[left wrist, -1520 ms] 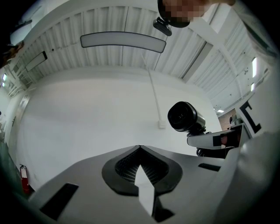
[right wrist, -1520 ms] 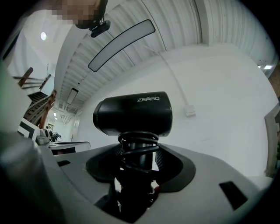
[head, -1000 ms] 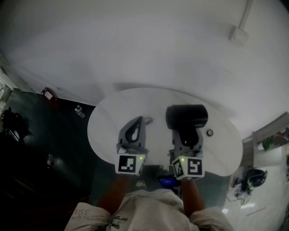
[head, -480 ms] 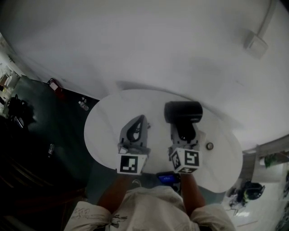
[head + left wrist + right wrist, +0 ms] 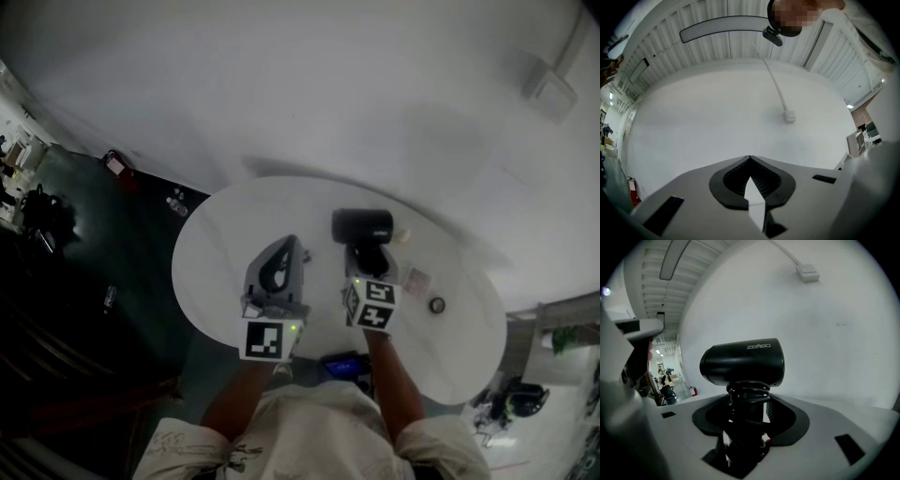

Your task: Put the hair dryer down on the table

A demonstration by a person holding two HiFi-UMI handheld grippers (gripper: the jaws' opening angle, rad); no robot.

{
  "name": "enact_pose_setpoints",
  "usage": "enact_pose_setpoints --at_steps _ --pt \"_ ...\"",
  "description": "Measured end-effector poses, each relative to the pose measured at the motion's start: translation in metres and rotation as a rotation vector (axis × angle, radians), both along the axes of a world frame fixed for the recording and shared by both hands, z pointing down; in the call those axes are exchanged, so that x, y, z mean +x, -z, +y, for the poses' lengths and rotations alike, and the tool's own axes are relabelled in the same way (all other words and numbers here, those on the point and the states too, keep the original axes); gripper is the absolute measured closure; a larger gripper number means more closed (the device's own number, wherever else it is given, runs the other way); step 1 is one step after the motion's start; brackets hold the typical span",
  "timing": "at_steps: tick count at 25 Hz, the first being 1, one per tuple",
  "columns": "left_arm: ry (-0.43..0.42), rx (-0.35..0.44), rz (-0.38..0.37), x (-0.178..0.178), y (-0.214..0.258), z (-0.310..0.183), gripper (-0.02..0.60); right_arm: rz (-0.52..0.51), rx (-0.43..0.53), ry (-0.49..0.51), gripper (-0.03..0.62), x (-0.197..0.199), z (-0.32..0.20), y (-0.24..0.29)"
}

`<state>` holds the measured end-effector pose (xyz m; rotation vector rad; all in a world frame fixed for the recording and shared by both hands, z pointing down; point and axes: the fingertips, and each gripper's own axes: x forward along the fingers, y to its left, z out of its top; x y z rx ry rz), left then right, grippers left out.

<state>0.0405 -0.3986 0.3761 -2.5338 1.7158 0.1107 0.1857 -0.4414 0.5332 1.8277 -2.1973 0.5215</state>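
The black hair dryer (image 5: 362,227) has its cord wound round the handle, and my right gripper (image 5: 367,258) is shut on that handle. In the right gripper view the dryer's barrel (image 5: 743,363) lies crosswise above the right gripper (image 5: 749,401), with the white wall behind it. The dryer is over the far middle of the round white table (image 5: 225,234); whether it touches the top I cannot tell. To its left, over the table, my left gripper (image 5: 292,242) is shut with nothing in it. In its own view the left gripper (image 5: 750,159) has its tips meeting.
A small dark ring (image 5: 437,305), a pinkish square (image 5: 417,279) and a small white thing (image 5: 401,235) lie on the table right of the dryer. A wall box (image 5: 551,89) with a conduit sits high on the white wall. Dark floor with clutter lies left.
My right gripper has sunk towards the table with the hair dryer and shifted left in the view. The left gripper has moved a little forward over the table.
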Motion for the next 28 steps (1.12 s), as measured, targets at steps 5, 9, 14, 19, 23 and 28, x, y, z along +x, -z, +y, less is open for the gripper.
enact_pose_setpoints --at_steps 5,9,14,19,23,28 --pt "0.007 -0.011 -0.005 0.000 -0.006 -0.003 0.584 0.032 -0.172 0.026 0.359 -0.006 -0.002 -0.060" --pt "0.009 -0.025 -0.009 0.001 -0.011 -0.005 0.584 0.079 -0.290 0.039 0.359 -0.007 0.001 -0.099" --pt "0.009 -0.032 -0.010 0.001 -0.015 -0.005 0.584 0.158 -0.383 0.032 0.359 0.000 0.006 -0.129" --pt "0.016 -0.030 -0.002 -0.003 -0.017 -0.005 0.584 0.183 -0.471 0.036 0.359 0.000 0.012 -0.152" --pt "0.014 -0.038 -0.001 -0.004 -0.020 -0.005 0.584 0.223 -0.522 0.048 0.359 0.000 0.017 -0.165" --pt "0.003 -0.037 0.006 -0.003 -0.022 -0.007 0.584 0.246 -0.577 0.074 0.359 -0.001 0.010 -0.171"
